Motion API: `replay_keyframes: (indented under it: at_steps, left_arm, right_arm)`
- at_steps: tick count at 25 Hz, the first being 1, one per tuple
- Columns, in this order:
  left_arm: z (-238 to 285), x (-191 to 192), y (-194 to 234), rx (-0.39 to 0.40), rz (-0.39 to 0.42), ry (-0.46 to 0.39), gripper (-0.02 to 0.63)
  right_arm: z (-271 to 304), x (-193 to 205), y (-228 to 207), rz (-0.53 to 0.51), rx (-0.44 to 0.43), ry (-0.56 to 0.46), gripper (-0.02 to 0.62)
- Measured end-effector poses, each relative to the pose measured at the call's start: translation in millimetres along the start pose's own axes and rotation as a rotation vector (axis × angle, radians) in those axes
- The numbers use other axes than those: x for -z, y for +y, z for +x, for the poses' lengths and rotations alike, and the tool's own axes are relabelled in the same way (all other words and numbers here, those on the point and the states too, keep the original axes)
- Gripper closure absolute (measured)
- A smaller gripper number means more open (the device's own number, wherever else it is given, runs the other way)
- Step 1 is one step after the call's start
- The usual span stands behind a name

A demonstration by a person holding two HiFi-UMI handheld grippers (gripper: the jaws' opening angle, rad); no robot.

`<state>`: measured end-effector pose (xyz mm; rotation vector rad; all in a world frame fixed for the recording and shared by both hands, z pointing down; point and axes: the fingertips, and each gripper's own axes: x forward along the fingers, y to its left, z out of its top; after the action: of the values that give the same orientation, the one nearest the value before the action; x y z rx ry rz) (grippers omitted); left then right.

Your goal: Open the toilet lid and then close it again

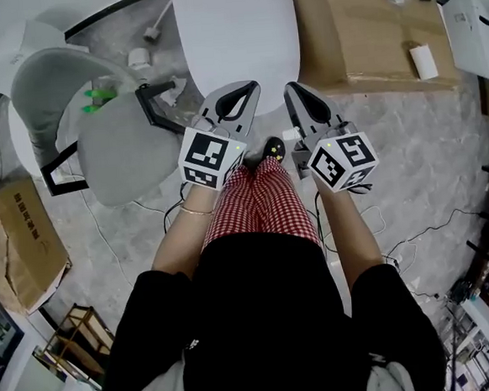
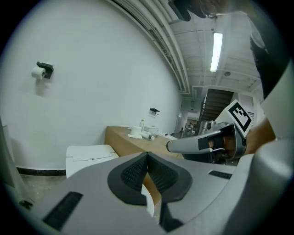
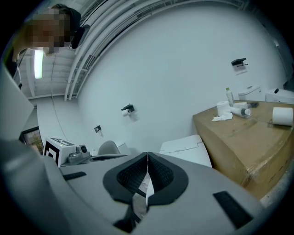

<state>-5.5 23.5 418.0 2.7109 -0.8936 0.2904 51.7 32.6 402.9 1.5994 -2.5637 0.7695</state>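
Even, bright indoor light from a ceiling tube lamp (image 2: 216, 51); strong fisheye curvature, dark corners.

Black short-sleeved top (image 1: 262, 315); red-and-white checked trousers (image 1: 258, 202); thin bangle (image 1: 197, 210) at left wrist. Dark shoe (image 1: 273, 150), possibly patterned, too small to tell. On left gripper (image 1: 249, 85) and right gripper (image 1: 290, 86): grey shells, black ribbed pads (image 2: 138, 173), black-and-white marker cubes (image 1: 210, 158).

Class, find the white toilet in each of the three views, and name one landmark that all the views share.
Head view: the toilet is at top centre, lid down.
Left gripper view: the toilet is at lower left, against the wall.
Right gripper view: the toilet is just right of centre.
Shared landmark: the brown box beside the toilet.
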Motion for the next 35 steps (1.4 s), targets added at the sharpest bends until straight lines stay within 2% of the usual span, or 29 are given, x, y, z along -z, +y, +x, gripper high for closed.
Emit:
replay_keyframes:
  at_steps: [15, 27, 35]
  left_arm:
    - [2, -111, -1, 0.058, 0.045, -0.091, 0.603]
    - [-26, -108, -28, 0.159, 0.022, 0.003, 0.603]
    - [-46, -120, -22, 0.164, 0.041, 0.025, 0.603]
  right_arm:
    - [-11, -85, 20, -0.056, -0.043, -0.083, 0.575]
    - [-16, -106, 41, -0.067, -0.079, -0.110, 0.574]
    - [-18, -118, 56, -0.059, -0.112, -0.132, 0.574]
